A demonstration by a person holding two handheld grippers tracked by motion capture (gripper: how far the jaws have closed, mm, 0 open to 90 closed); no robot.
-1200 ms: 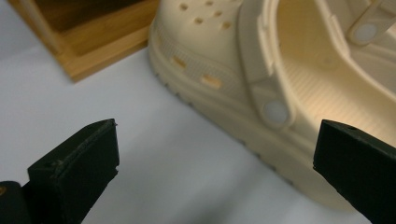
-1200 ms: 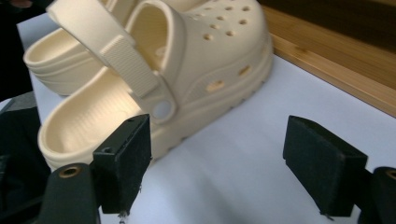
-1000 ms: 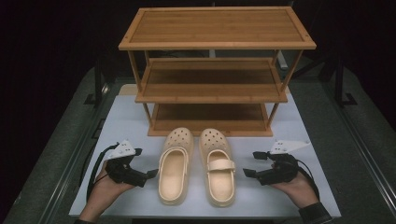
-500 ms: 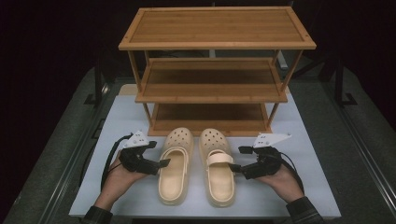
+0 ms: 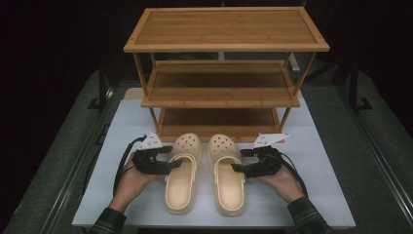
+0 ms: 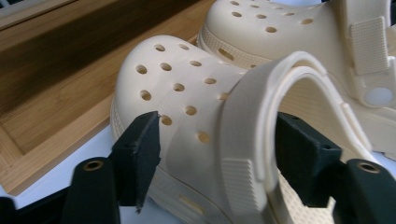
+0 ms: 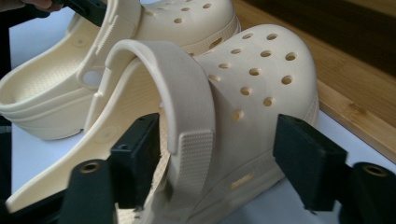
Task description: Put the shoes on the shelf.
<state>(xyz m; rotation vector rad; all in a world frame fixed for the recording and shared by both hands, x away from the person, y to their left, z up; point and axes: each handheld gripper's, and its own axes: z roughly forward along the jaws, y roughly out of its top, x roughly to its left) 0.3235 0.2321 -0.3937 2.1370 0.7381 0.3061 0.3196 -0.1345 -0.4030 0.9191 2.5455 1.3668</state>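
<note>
**Two cream clogs bracketed from either side**

While the pair of cream clogs lies side by side on the white counter [image 5: 316, 161], toes pointing at the wooden rack, each one has a tool set around its side wall. The left clog [image 5: 182, 170] sits with its perforated toe cap just in front of the rack's bottom shelf, its heel strap arched over the opening. The left tool [image 5: 176, 164] reaches in from the outer side; in the left gripper view one black jaw stands outside the clog's wall and the other inside, under the strap. Its jaws have just been closing with the wall and strap between them, but whether the pads press yet cannot be told.

The right clog [image 5: 226, 173] lies just beside its partner, a narrow gap between them. The right tool [image 5: 237, 166] comes from the opposite side, its jaws likewise straddling the strap and wall, and they too have just been closing; a firm pinch cannot be confirmed.

Behind both stands the three-tier bamboo rack [image 5: 221, 92]. Each hand rests low near the counter's front edge, with plaid cuffs showing at the wrists.
</note>
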